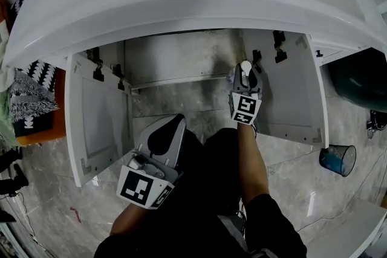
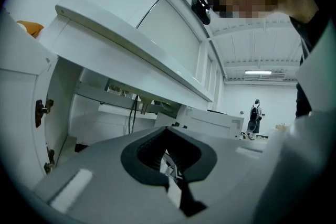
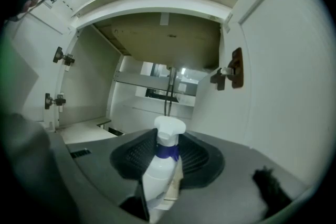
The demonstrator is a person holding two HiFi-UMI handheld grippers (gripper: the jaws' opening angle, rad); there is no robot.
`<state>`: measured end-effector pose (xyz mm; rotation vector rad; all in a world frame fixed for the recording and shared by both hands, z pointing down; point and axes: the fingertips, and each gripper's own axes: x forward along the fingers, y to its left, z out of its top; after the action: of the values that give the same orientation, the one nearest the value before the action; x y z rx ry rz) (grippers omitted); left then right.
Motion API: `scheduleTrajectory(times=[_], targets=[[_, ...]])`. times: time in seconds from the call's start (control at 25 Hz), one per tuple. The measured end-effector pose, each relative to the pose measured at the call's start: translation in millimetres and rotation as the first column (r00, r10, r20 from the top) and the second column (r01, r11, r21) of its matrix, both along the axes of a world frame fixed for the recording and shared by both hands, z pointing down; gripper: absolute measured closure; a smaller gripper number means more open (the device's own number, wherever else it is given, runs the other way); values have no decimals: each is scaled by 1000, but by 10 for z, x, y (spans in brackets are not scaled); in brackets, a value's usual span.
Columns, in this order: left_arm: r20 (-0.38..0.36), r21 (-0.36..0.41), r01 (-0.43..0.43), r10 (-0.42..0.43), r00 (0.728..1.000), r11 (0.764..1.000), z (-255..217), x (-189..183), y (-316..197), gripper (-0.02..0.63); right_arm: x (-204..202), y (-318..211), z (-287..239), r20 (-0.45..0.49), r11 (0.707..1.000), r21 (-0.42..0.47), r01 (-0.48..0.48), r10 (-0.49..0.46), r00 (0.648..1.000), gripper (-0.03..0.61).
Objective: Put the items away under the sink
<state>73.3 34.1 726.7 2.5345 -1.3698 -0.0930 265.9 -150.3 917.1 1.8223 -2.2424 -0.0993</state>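
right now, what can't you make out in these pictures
- Spray bottle base and label: right gripper view, cut off by the bottom edge and blurred, held in the right gripper.
- Upper inside of the cabinet: head view, hidden under the sink rim.
- Contents of the cup: head view, too small.

Grey tiled floor [image 1: 296, 184], blue cup [image 1: 338, 159]

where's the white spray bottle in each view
Head view: spray bottle right of centre, held in the right hand-held gripper at the cabinet opening.
Left gripper view: not in it.
Right gripper view: bottom centre, between the jaws.
Shared landmark: the right door's hinge.
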Motion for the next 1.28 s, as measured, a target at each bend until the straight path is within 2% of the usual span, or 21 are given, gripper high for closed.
scheduleTrajectory(times=[0.4, 1.08, 1.28], targets=[[11, -9, -4, 4, 1000, 1000, 75, -97, 17, 609, -50, -340, 163, -28, 1000, 2, -17, 18, 999, 440], [22, -1, -16, 16, 1000, 1000, 57, -67, -11, 609, 61, -624, 300, -42, 999, 5, -54, 55, 998, 440], [20, -23, -28, 28, 999, 999, 85, -45, -1, 609, 56, -637, 409, -42, 998, -13, -59, 58, 997, 440]])
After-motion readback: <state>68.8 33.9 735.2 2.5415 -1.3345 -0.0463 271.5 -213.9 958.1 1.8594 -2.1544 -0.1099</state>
